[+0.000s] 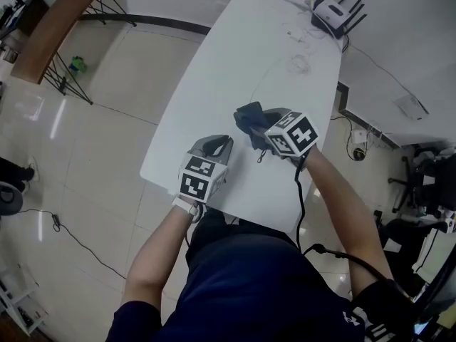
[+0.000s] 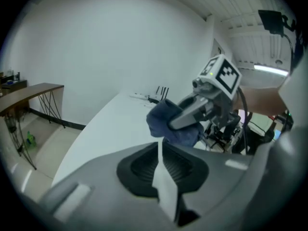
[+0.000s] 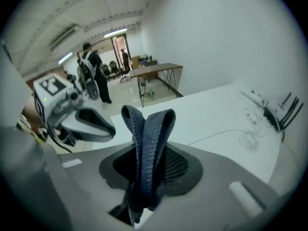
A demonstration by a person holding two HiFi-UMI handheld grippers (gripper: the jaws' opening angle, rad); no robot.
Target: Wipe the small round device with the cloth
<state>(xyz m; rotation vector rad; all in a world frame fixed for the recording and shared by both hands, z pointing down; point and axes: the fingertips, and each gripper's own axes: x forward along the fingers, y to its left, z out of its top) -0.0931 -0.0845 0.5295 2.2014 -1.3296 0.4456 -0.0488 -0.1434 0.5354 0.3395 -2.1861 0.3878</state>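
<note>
My right gripper (image 3: 144, 150) clamps the blue cloth (image 3: 153, 126); my left gripper (image 2: 161, 150) holds its jaws barely parted, empty, over the table (image 1: 235, 63).

Dark blue cloth (image 3: 147, 129), bunched into two upright folds, pinched in the right gripper (image 3: 148, 160), held over the white desk (image 1: 242, 63), at 1 o'clock from the left gripper (image 1: 217, 146)

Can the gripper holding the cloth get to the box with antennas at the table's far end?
Probably, with a long stretch: the right gripper, shut on the cloth, has open table ahead, only thin cables near the router.
</note>
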